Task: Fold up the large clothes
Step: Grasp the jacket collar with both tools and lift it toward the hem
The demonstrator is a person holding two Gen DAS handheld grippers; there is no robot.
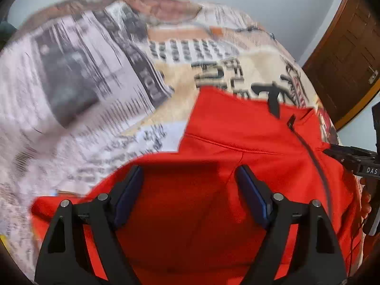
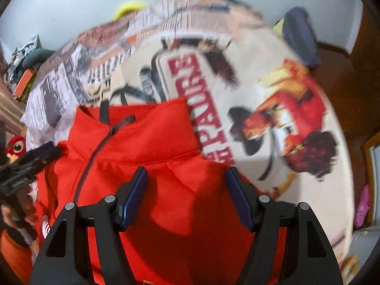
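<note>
A red zip-up jacket point(image 1: 213, 190) lies on a bed, collar away from me, with a dark zipper running down its front. It also shows in the right wrist view point(image 2: 147, 147). My left gripper point(image 1: 190, 178) is open, its blue-padded jaws spread above the jacket's left shoulder, holding nothing. My right gripper point(image 2: 186, 180) is open above the right shoulder, just below the collar seam, also empty. The right gripper's body shows at the right edge of the left wrist view point(image 1: 356, 161), and the left gripper's body shows at the left of the right wrist view point(image 2: 26, 163).
The bed is covered by a printed sheet point(image 1: 95, 83) with newspaper and poster patterns, also seen in the right wrist view point(image 2: 261, 95). A wooden door point(image 1: 344, 59) stands at the right. A red plush toy point(image 2: 15, 144), a dark blue item point(image 2: 299, 38) and clutter lie around the bed.
</note>
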